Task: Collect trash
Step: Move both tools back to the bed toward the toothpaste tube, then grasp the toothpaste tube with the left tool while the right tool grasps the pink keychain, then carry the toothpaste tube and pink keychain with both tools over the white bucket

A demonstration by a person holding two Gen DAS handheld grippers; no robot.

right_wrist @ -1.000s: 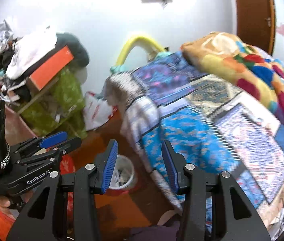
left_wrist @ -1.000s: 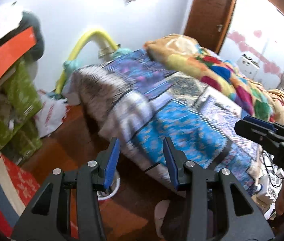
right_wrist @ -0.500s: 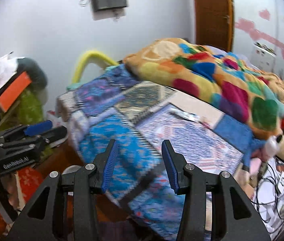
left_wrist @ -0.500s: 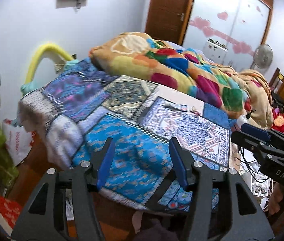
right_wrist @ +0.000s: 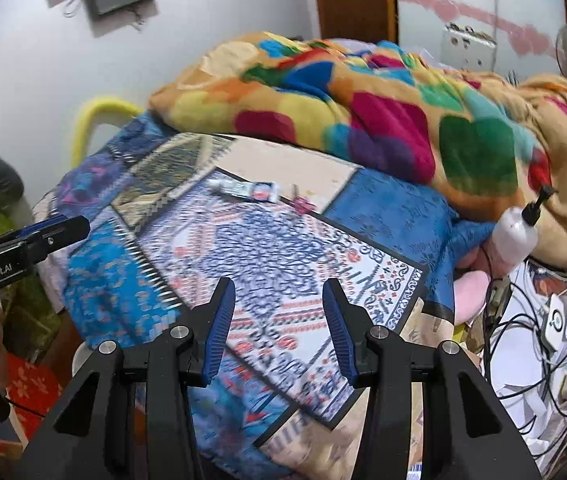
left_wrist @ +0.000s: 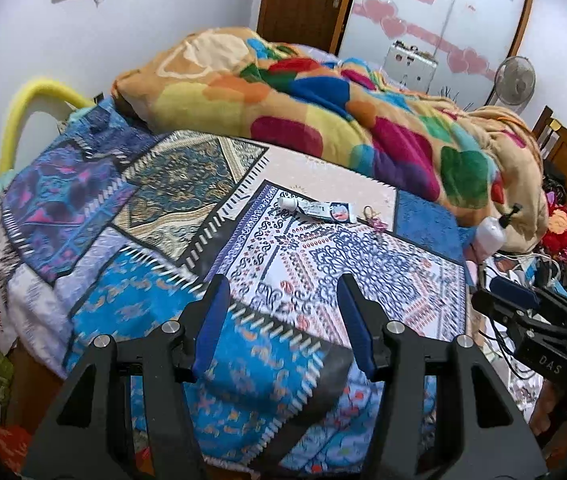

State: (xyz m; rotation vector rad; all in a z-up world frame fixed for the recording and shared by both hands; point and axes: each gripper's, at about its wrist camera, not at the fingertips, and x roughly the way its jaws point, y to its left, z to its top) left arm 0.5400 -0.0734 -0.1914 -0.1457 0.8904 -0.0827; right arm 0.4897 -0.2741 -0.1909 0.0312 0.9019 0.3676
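With both tools swung up from the floor side of the bed onto its top, I now have something to aim at: my left tool hangs with its jaws spread wide and nothing between them, low over the near edge of the patchwork bedspread, and my right tool is likewise parted and empty, a little further right along the same edge. A second ago both cameras looked at the bed's corner, the wooden floor and a small white bin beside it; that bin has dropped out of the left view, and in the right view only a pale sliver at the lower left might be it, I cannot tell. What has come into sight instead is a flattened toothpaste tube lying across the middle of the bedspread, cap end toward the left, with a small pink-and-gold scrap just beside its flat end. I judge these to be the trash I am after, well ahead of both tools and not yet touched. Behind them the heart-pattern blanket is heaped, and a white bottle with a black nozzle lies at the bed's right edge near a tangle of cables.
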